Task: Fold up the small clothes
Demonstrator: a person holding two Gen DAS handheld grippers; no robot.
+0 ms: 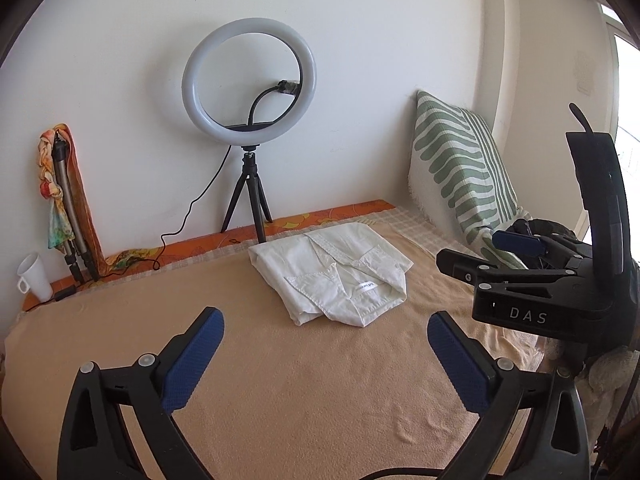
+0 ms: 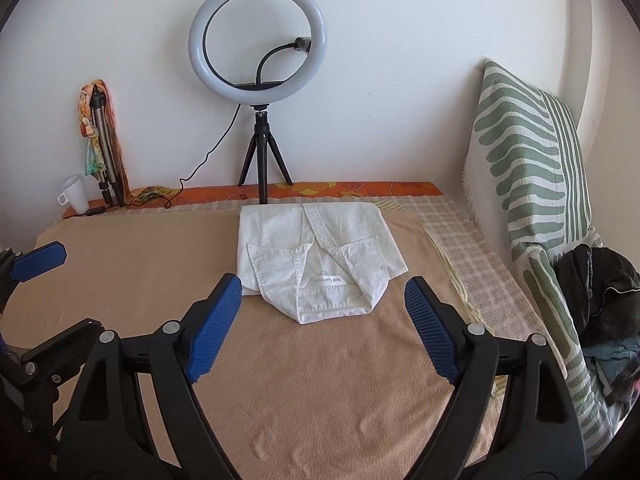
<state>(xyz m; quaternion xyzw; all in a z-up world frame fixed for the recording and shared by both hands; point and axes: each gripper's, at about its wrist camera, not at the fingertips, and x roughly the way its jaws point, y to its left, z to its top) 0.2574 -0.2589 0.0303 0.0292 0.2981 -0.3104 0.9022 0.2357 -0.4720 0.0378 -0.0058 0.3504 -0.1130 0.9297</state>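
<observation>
A small white shirt [image 1: 334, 272] lies folded into a compact bundle on the tan blanket [image 1: 280, 392], collar and label facing me. My left gripper [image 1: 325, 322] is open and empty, held back from the shirt's near edge. The right gripper's body [image 1: 528, 292] shows at the right of the left wrist view. In the right wrist view the shirt [image 2: 316, 256] lies straight ahead, and my right gripper [image 2: 322, 290] is open and empty, its blue pads on either side of the shirt's near end, above the blanket [image 2: 320, 392]. One left gripper finger [image 2: 38, 260] shows at the far left.
A ring light on a black tripod [image 2: 260, 60] stands behind the shirt by the wall. A white mug [image 2: 74, 194] and a folded tripod with a scarf [image 2: 102, 148] are at the back left. A green striped pillow [image 2: 528, 184] leans at the right, with dark clothes [image 2: 604, 296] beside it.
</observation>
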